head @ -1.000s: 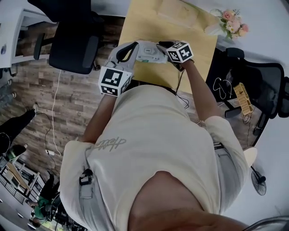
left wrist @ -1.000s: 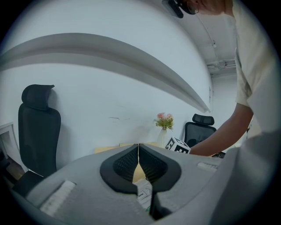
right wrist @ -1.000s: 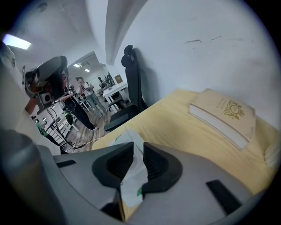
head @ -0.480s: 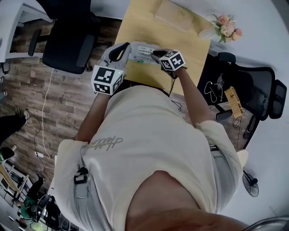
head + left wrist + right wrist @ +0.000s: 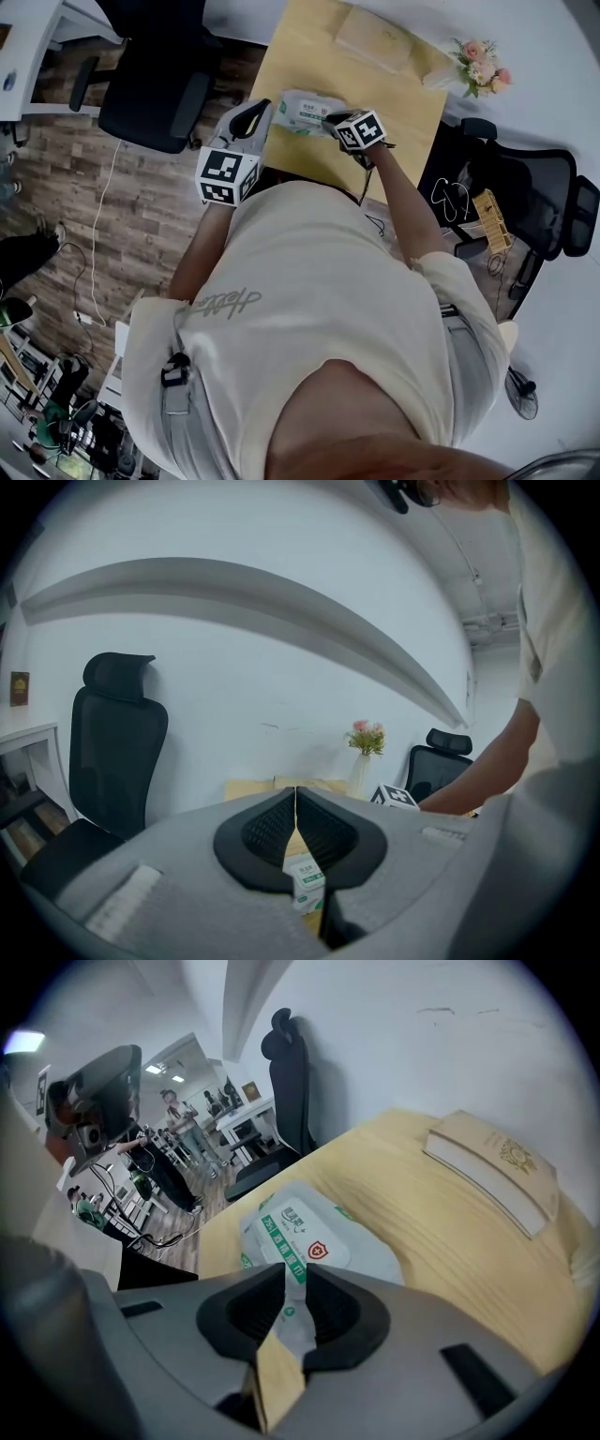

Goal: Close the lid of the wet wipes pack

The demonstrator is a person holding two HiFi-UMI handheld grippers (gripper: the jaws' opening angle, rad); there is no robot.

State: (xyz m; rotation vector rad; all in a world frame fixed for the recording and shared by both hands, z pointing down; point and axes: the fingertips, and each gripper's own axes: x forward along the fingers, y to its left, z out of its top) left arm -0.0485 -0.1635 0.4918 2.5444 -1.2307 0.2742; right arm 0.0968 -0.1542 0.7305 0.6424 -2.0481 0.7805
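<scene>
The wet wipes pack point(image 5: 305, 111) lies on the yellow wooden table point(image 5: 394, 103) near its front edge. It is white with green print, and its flat lid with a red shield label point(image 5: 314, 1246) lies down on top. My right gripper point(image 5: 330, 119) is at the pack's right end, and in the right gripper view its jaws point(image 5: 289, 1283) are pressed on the pack's film edge. My left gripper point(image 5: 265, 111) is at the pack's left end. Its jaw tips point(image 5: 295, 799) touch each other, with the pack point(image 5: 306, 883) showing below them.
A tan book point(image 5: 375, 37) lies at the table's far side, and a vase of flowers point(image 5: 483, 61) stands at the far right corner. A black office chair point(image 5: 155, 94) stands left of the table and another point(image 5: 525, 187) to the right. A cable runs over the wood floor.
Both grippers stay at the two ends of the pack. The head view has shifted a little; the left gripper sits slightly closer to the pack's end.
</scene>
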